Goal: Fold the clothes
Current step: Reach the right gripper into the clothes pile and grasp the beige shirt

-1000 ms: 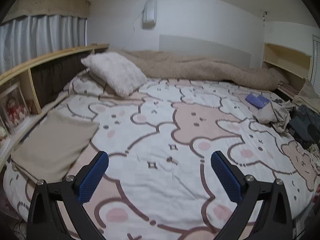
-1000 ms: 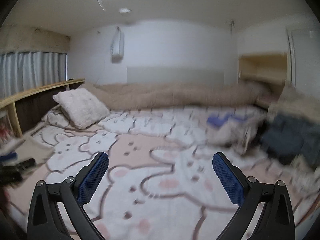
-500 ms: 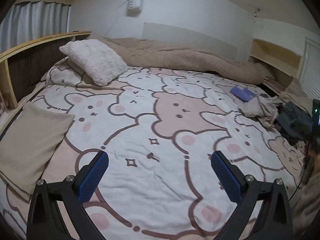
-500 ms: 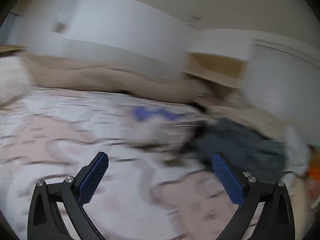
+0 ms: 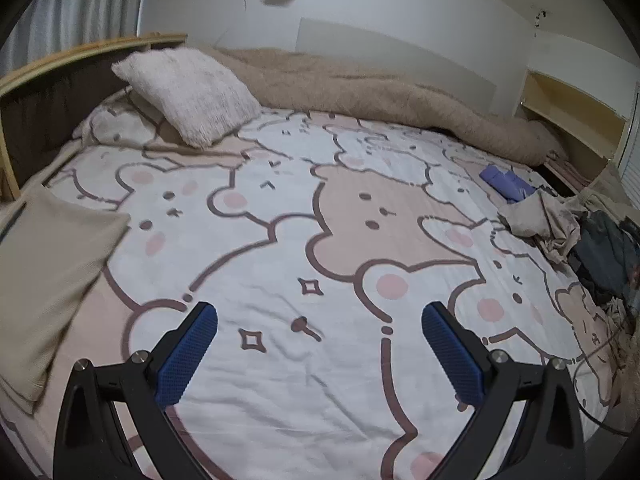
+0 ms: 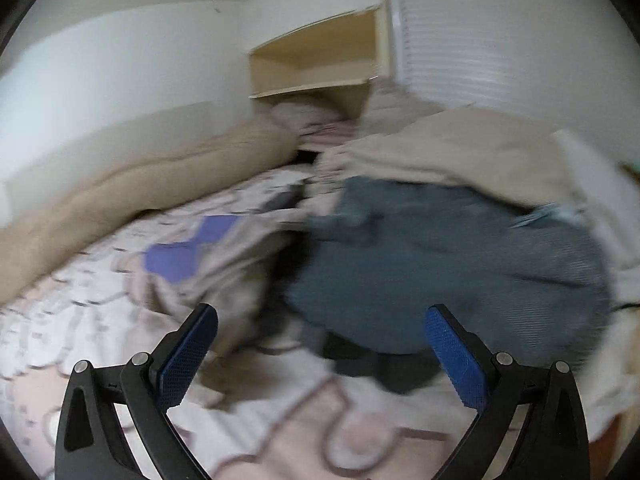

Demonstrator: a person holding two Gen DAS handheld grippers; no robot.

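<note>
Blue-grey cloth, ribbed or corduroy-like in texture, makes up the dark garment that fills the middle of the right wrist view, crumpled in a heap near the right edge of the bed with a beige garment bunched over its far side. To its left lies a rumpled pale beige piece with a folded purple item just beyond it; motion blur smears all of this, so seams and sleeves cannot be made out. The right gripper hangs just above the near edge of that heap, its blue-padded fingers spread wide with nothing between them. The left gripper is likewise spread and empty, poised over the bare middle of the bear-print bedsheet, well apart from the clothes pile, which in that view sits at the bed's right edge. A folded tan cloth lies flat at the left edge of the bed, a fuzzy white pillow leans near the head corner, and a tan fleece blanket is rolled along the far edge by the wall.
</note>
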